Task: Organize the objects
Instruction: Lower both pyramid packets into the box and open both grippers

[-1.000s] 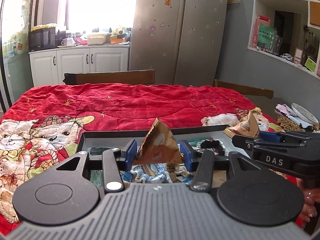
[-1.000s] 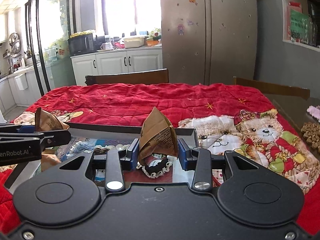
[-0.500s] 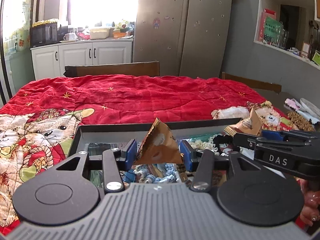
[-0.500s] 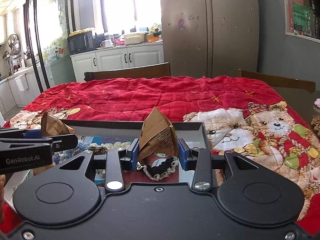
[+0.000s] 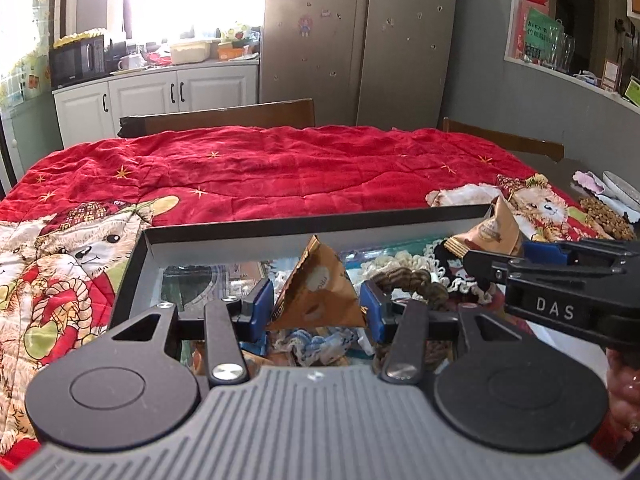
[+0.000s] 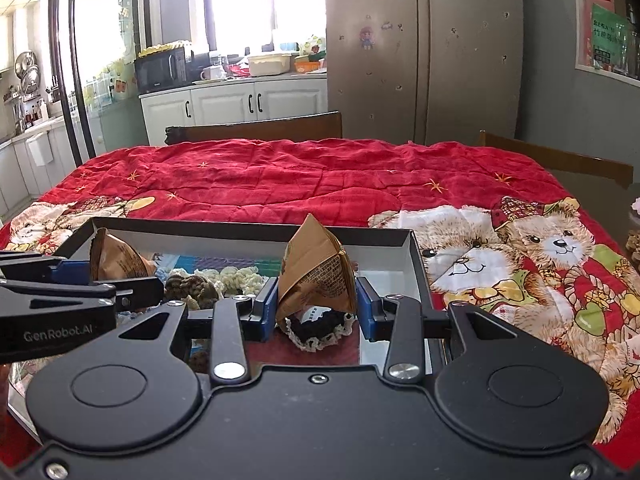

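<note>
Two brown snack packets are in play, one in each tool, and both hang over the same shallow black tray [image 5: 304, 224]. In the left wrist view, the left tool [image 5: 317, 307] sits at the lower centre of the frame with its blue pads clamped on the left packet [image 5: 318, 296], a crumpled pyramid-shaped packet standing point-up between them. The right tool [image 5: 496, 258] reaches in from the right edge of that frame, side-on, pinching the right packet [image 5: 490, 230] near the tray's far right corner. A bit of a hand [image 5: 622, 396] shows at the lower right edge.

In the right wrist view the same right tool [image 6: 316, 307] fills the lower centre, its pads pressed on the right packet [image 6: 314, 272], which stands tilted and creased with small print on its side. The left tool [image 6: 120, 284] comes in from the left edge there, closed on the left packet [image 6: 116, 262].

Inside the tray [image 6: 256, 236] lie crocheted pieces: a cream one [image 6: 236, 276], an olive-brown one [image 6: 192, 286], and a black one with a cream edge [image 6: 320, 330] just below the right packet. The tray rests on a table covered by a red cloth [image 6: 304, 176] printed with teddy bears and gold stars. Beyond the table, in the upper part of both frames, stand wooden chair backs [image 5: 224, 118], a steel fridge [image 5: 360, 40] and white cupboards [image 5: 160, 96].
</note>
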Motion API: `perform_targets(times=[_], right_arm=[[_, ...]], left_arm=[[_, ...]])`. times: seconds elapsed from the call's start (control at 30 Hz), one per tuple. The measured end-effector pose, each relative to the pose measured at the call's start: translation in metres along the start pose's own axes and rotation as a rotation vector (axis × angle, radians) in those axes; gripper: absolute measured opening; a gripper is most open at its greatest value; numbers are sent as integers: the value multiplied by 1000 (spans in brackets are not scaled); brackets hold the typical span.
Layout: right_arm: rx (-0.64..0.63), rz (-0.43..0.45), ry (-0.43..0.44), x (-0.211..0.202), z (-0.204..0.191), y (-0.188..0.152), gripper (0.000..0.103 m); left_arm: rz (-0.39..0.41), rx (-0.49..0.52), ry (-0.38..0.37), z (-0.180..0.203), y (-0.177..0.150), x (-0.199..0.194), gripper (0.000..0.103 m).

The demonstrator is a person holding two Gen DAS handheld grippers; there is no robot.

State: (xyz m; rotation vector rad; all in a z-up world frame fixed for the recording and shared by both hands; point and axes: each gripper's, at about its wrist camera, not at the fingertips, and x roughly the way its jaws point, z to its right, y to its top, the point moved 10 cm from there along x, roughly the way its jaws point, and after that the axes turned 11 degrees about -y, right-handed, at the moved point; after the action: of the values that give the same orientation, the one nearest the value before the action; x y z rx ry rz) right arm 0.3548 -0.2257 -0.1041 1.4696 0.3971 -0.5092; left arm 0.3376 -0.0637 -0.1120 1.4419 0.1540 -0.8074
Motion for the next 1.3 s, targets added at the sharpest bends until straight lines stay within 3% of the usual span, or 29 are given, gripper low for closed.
perform_targets(times=[0.93,1.3], right_arm=[[-21,-79,13,13,-4,-6,39],[-57,-86,10,13,-8,-8,45]], left_arm=[[-35,6,18,-1,-3,6,53],[-40,6,19,-1,-4,6,61]])
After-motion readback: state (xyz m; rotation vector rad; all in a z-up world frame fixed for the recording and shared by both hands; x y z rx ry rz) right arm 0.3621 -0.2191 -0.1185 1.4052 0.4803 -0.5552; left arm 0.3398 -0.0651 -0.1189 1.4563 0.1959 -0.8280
